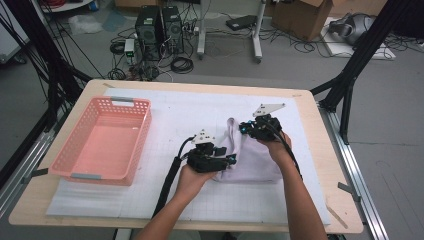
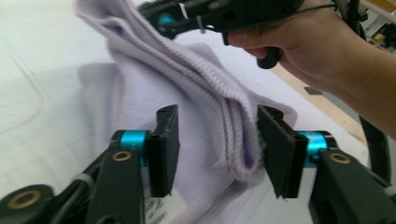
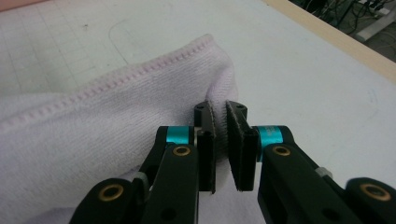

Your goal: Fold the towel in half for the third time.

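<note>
A pale lilac towel (image 1: 252, 162) lies folded on the white mat, right of centre. My left gripper (image 1: 231, 160) is at the towel's near left edge. Its jaws stand apart, with the layered ribbed edge (image 2: 224, 121) hanging loosely between them, so it is open (image 2: 217, 149). My right gripper (image 1: 243, 127) is at the towel's far left corner and lifts it a little. In the right gripper view the jaws (image 3: 219, 121) are pinched shut on the hemmed corner of the towel (image 3: 116, 121). The left gripper view also shows the right hand and its gripper (image 2: 187, 16) above the raised fold.
A pink plastic basket (image 1: 145, 125) stands at the left of the table on the white gridded mat (image 1: 190, 110). The wooden table edge (image 1: 325, 150) runs close on the right. Black frame posts, cables and computer towers sit on the floor behind.
</note>
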